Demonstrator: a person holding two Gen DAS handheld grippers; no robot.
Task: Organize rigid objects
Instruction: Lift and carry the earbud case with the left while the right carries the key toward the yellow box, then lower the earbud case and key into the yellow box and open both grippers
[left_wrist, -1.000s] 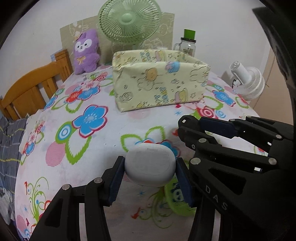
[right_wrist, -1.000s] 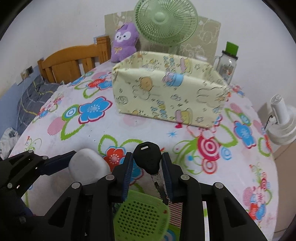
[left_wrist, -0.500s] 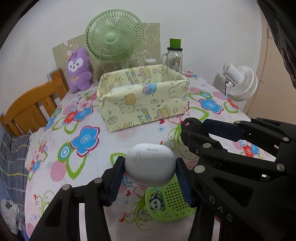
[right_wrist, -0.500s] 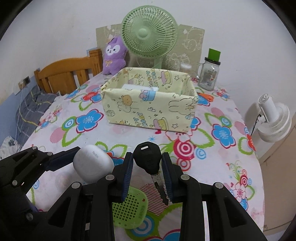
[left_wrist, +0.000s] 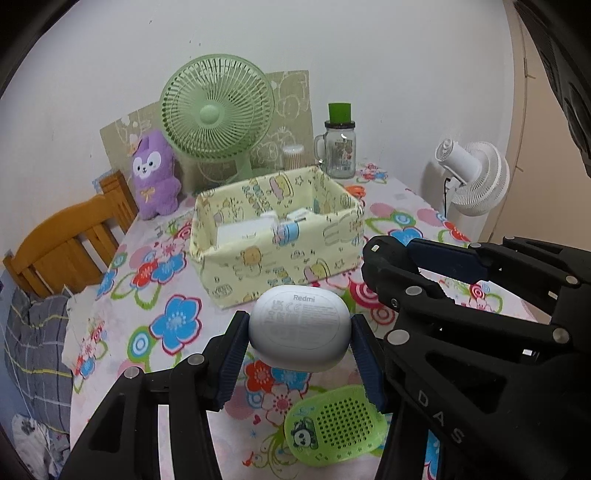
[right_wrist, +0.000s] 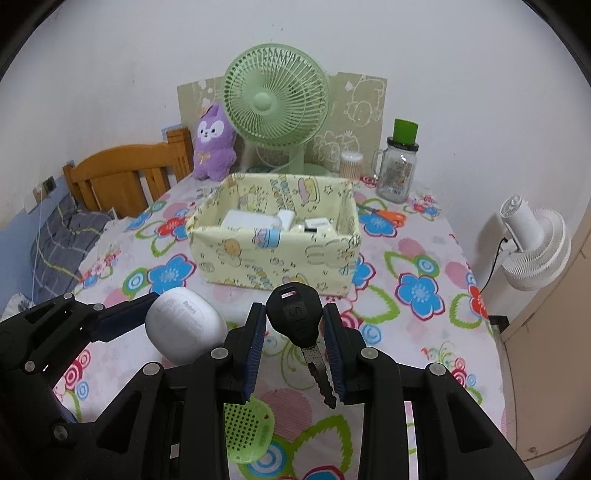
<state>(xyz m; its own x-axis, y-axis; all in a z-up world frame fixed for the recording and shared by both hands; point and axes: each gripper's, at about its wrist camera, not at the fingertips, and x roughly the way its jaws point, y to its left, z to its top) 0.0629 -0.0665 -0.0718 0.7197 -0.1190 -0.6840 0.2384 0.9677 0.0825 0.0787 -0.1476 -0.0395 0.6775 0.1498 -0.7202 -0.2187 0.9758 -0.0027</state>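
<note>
Left gripper (left_wrist: 299, 363): clamped on white Redmi earbud case (left_wrist: 299, 332). Right gripper (right_wrist: 295, 347): clamped on black-headed key (right_wrist: 295, 319). Yellow fabric basket (right_wrist: 273, 262) beyond.

Setting was a home, likely a bedroom or living corner. Evidence: table under a floral cloth (right_wrist: 424, 236); wooden chair (right_wrist: 122, 177) at 10 o'clock; purple plush toy (right_wrist: 214, 144) and green desk fan (right_wrist: 275, 99) at 12 o'clock against a plain wall; plaid bedding (right_wrist: 62, 240) at 9 o'clock.
</note>
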